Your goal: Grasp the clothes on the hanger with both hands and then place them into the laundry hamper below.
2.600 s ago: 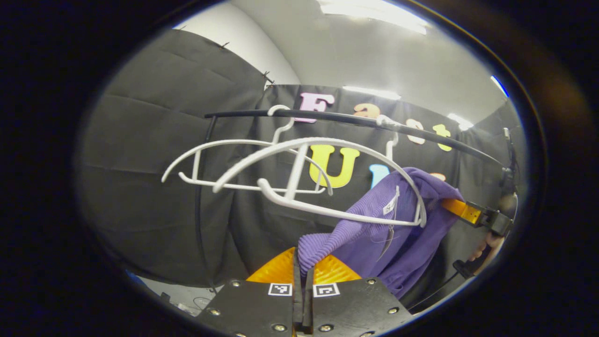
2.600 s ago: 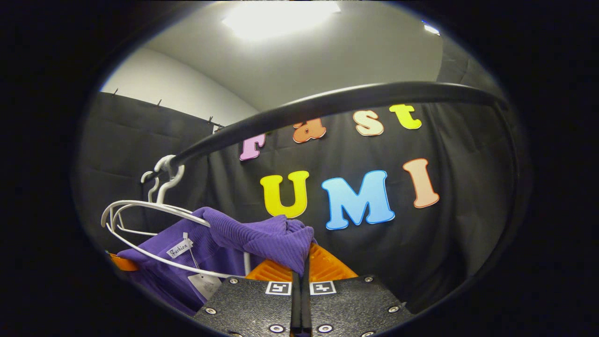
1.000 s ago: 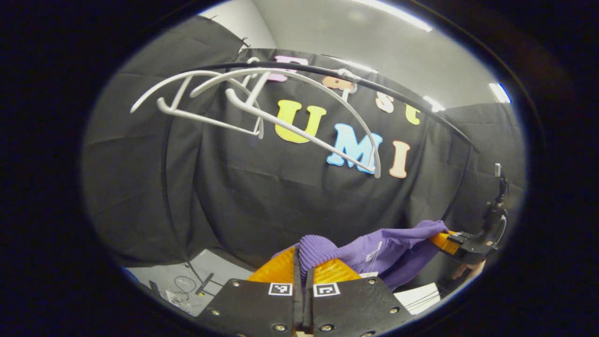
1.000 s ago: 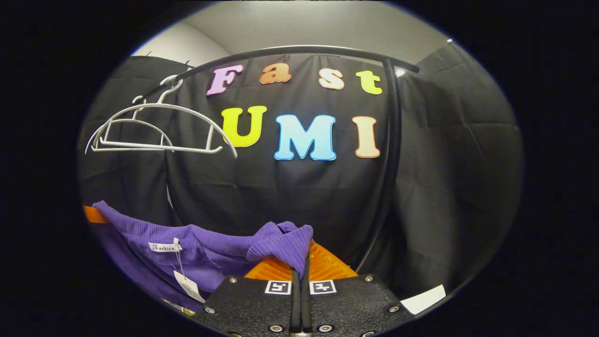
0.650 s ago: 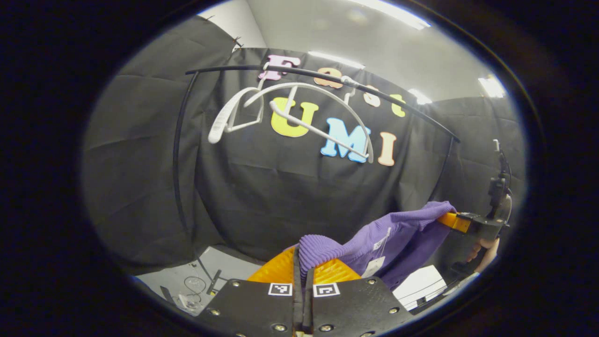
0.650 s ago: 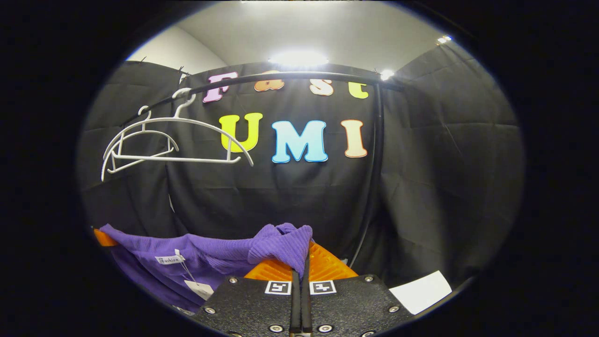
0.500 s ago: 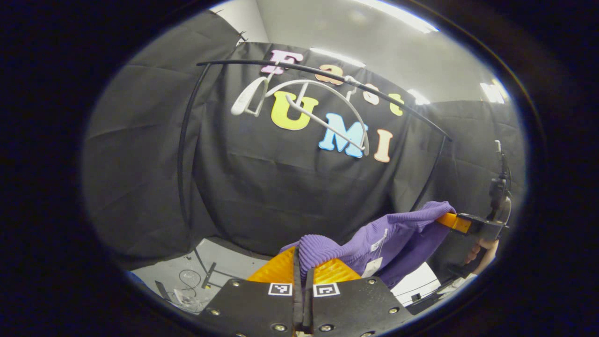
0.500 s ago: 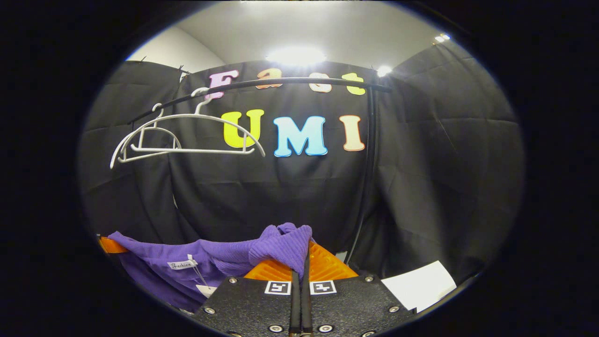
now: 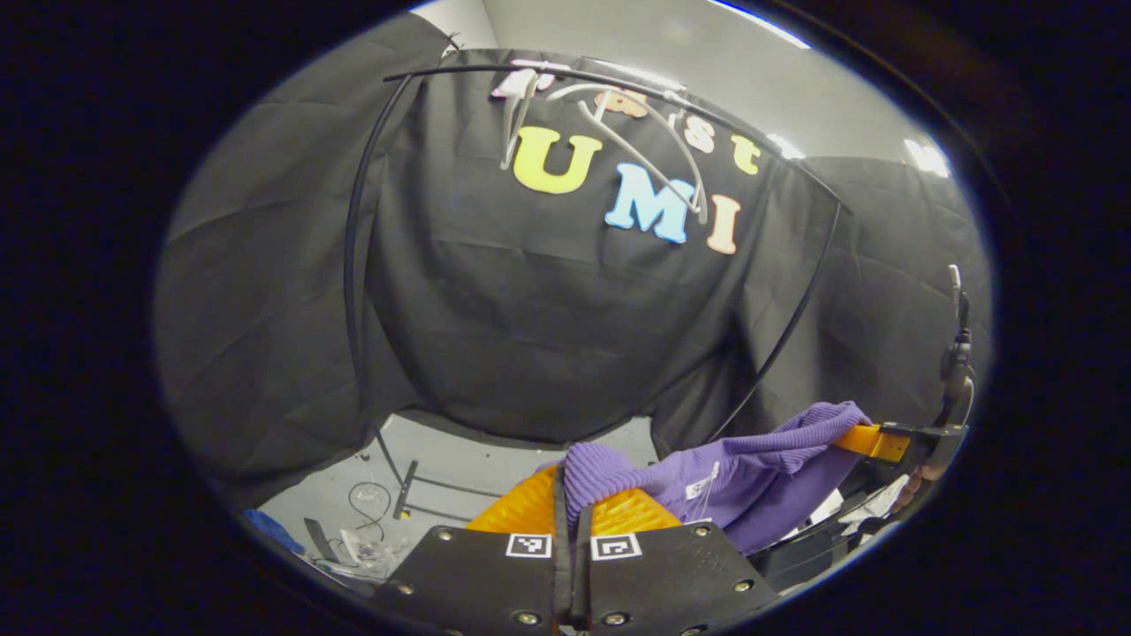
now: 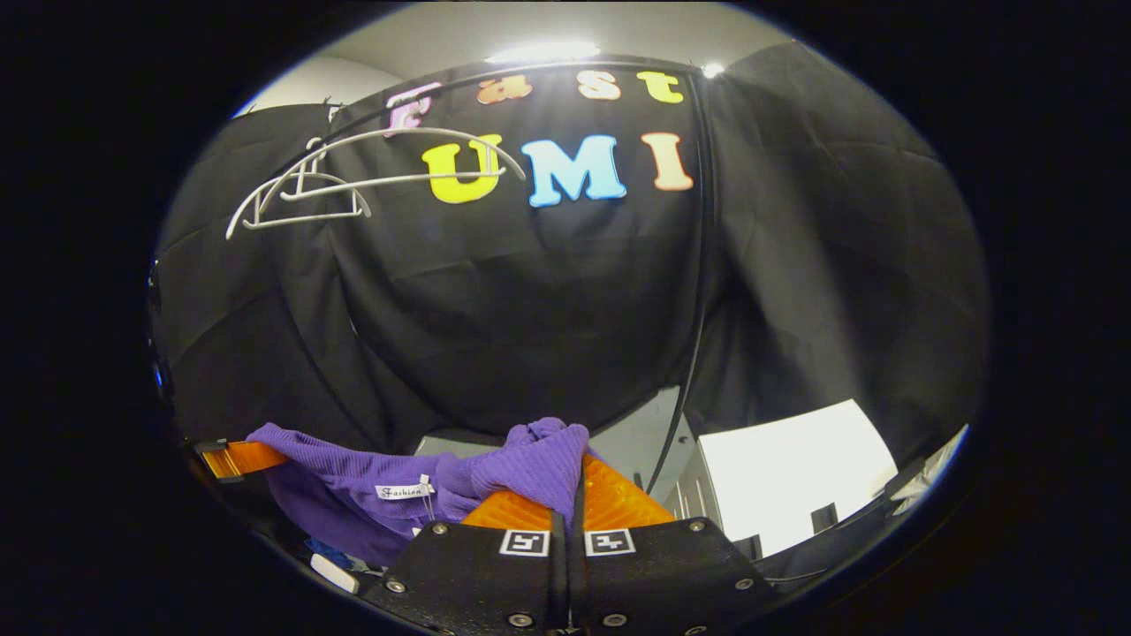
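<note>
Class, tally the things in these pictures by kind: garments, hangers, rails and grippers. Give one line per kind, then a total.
Purple garment: 1
White hangers: 2
Black rail: 1
Grippers: 2, the left gripper and the right gripper
Total: 6

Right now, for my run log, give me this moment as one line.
phase: carrying | purple garment: off white hangers, stretched between grippers | left gripper: shut on garment | right gripper: shut on garment | hamper: not seen

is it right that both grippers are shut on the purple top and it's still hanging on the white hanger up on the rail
Not quite. The left gripper and right gripper are both shut on the purple top, but it is off the white hanger. The right gripper view shows the hanger bare on the black rail, with the top held well below it.
</note>
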The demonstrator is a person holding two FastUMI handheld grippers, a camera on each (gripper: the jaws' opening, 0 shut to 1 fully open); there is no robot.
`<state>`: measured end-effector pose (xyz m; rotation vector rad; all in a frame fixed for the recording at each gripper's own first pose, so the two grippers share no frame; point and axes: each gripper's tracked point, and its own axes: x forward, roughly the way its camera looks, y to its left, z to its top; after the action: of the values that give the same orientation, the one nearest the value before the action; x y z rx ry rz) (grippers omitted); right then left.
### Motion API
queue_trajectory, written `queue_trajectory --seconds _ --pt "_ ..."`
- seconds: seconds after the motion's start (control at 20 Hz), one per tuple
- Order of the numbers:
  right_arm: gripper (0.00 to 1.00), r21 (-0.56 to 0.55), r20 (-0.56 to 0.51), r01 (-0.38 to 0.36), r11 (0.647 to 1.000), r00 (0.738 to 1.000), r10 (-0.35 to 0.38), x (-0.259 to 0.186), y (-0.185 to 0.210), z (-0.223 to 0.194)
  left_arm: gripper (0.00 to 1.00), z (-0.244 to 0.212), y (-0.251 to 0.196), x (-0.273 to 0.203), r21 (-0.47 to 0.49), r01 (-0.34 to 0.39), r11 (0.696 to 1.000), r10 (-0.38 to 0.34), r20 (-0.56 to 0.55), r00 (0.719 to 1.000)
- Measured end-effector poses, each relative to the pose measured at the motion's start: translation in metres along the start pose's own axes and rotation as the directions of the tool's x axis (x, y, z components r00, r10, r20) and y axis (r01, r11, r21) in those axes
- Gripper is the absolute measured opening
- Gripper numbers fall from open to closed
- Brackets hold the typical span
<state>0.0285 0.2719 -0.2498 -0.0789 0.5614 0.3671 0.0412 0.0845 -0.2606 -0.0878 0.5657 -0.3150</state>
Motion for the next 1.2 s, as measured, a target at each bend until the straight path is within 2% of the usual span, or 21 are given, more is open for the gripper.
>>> queue_trajectory --seconds 0.15,0.2,0.25,0.35,0.4,0.45,0.7,0.75,0.85,0.9,1.2 --pt "0.01 0.042 -0.079 0.016 0.999 0.997 -0.013 0.007 0.002 -0.039 0.01 -0.021 -0.004 0.016 0.027 0.010 1.000 -0.009 -0.064 0.998" --pt "0.01 0.065 -0.104 0.010 0.998 0.995 -0.003 0.013 0.006 -0.048 0.06 -0.024 -0.005 0.018 0.039 0.008 0.999 -0.005 -0.083 0.997" --pt "0.01 0.072 -0.115 0.013 0.997 0.993 -0.005 0.026 0.009 -0.051 0.01 -0.027 -0.006 0.020 0.056 0.003 0.998 0.003 -0.099 0.995" --pt "0.00 0.078 -0.141 0.029 0.997 0.990 -0.018 0.048 0.010 -0.061 0.01 -0.038 -0.012 0.025 0.090 0.005 0.996 0.007 -0.135 0.991" --pt "0.01 0.091 -0.156 0.032 0.995 0.988 -0.018 0.058 0.012 -0.069 0.06 -0.047 -0.016 0.028 0.092 0.018 0.996 -0.003 -0.159 0.987" --pt "0.00 0.104 -0.169 0.035 0.994 0.985 -0.017 0.065 0.014 -0.076 0.01 -0.058 -0.019 0.033 0.090 0.031 0.995 -0.014 -0.181 0.983" --pt "0.01 0.126 -0.230 0.048 0.991 0.973 -0.018 0.092 0.021 -0.114 0.01 -0.084 -0.028 0.062 0.094 0.053 0.994 -0.029 -0.243 0.970" --pt "0.01 0.129 -0.241 0.048 0.990 0.970 -0.016 0.097 0.022 -0.119 0.06 -0.085 -0.027 0.074 0.094 0.056 0.994 -0.032 -0.247 0.969" --pt "0.01 0.137 -0.268 0.056 0.989 0.963 -0.017 0.101 0.022 -0.132 0.06 -0.101 -0.022 0.096 0.092 0.056 0.994 -0.029 -0.271 0.962" --pt "0.01 0.147 -0.277 0.060 0.987 0.961 -0.017 0.101 0.022 -0.136 0.01 -0.104 -0.022 0.101 0.086 0.062 0.994 -0.035 -0.279 0.960" --pt "0.03 0.153 -0.307 0.064 0.986 0.952 -0.014 0.094 0.025 -0.144 0.01 -0.116 -0.026 0.099 0.090 0.119 0.989 -0.085 -0.311 0.947"
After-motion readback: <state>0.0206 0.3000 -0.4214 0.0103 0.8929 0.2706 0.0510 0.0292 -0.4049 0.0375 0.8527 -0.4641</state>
